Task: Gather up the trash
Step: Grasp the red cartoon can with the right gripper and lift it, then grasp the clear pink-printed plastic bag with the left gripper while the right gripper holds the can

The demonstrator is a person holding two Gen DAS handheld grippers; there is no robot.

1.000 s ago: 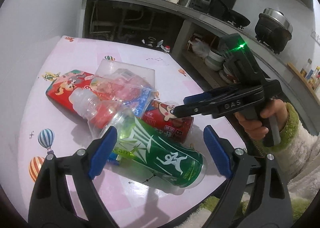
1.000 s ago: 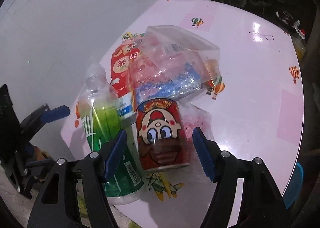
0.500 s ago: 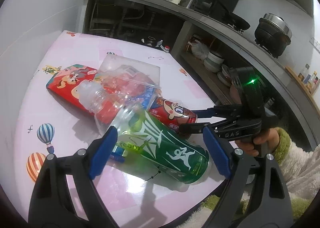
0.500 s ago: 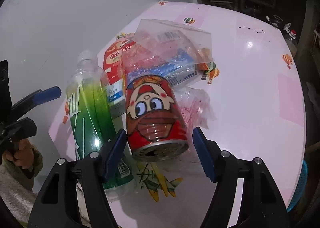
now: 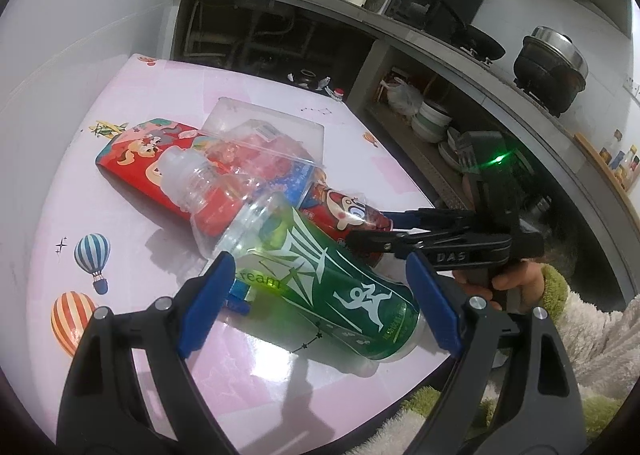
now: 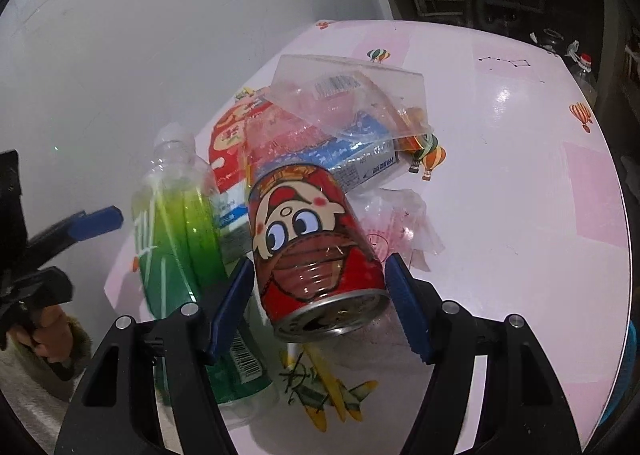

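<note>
- Red can (image 6: 316, 251): lies on its side near the table's (image 6: 520, 183) near edge, open end toward the right gripper (image 6: 320, 307). Jaws stand apart, one on each side of the can body, no visible contact.
- Handling: probably an empty, thin-walled, smooth can; light, liable to roll or dent. Grip mid-body across the diameter.
- Green bottle (image 5: 320, 287): lies just beside the can, between the wide-open jaws of the left gripper (image 5: 320, 299), ungripped.
- Handling: the soft plastic will likely flex; grip the labelled waist.
</note>
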